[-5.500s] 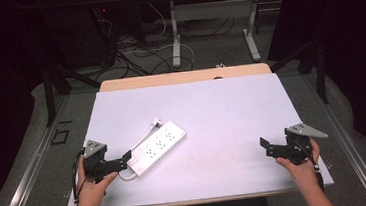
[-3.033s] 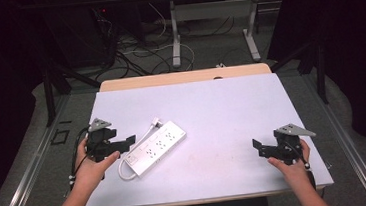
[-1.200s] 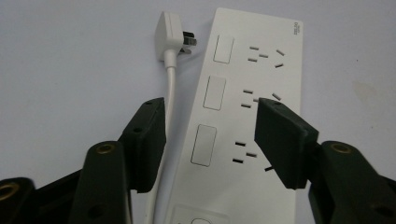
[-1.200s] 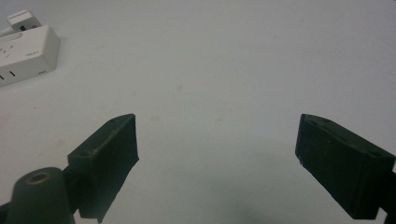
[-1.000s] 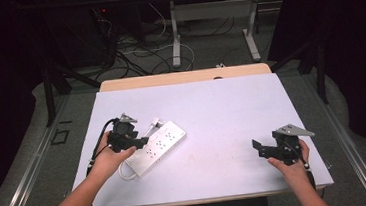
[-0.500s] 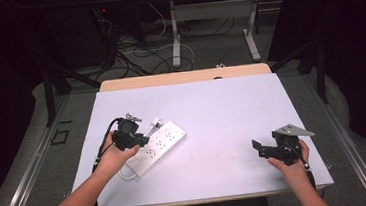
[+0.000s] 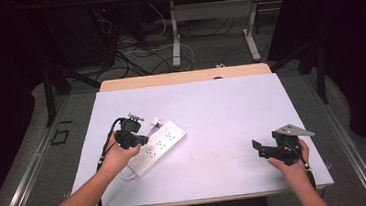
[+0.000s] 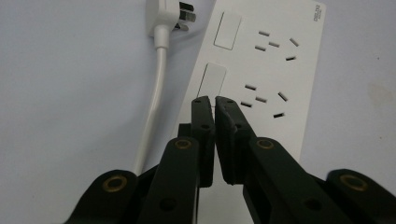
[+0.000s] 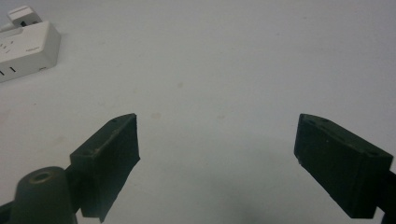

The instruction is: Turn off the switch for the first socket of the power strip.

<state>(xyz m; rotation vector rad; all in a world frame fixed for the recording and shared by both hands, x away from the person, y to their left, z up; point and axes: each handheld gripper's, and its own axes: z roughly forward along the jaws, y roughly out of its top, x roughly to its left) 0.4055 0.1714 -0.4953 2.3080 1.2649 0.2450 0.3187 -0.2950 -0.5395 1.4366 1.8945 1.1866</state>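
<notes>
A white power strip (image 7: 158,144) lies at an angle on the left half of the white table (image 7: 221,109). Its plug (image 8: 166,16) and white cable (image 8: 152,107) rest beside it on the table. My left gripper (image 7: 138,139) hovers over the strip's near-left part, jaws shut with nothing between them. In the left gripper view its tips (image 8: 215,100) point at a rectangular switch (image 8: 211,79) on the power strip (image 8: 266,65). My right gripper (image 7: 256,147) stands open above bare table at the front right. In the right gripper view, the right gripper (image 9: 217,135) holds nothing and the strip's end (image 9: 23,46) shows far off.
A wooden board (image 7: 183,77) borders the table's far edge. Beyond it on the floor are desk legs (image 7: 175,33) and tangled cables (image 7: 136,52). Metal rails (image 7: 31,166) run along both sides of the table.
My left gripper has travelled from the table's left edge forward and right, ending over the power strip. The right gripper shifted slightly inward early on and has held still since.
</notes>
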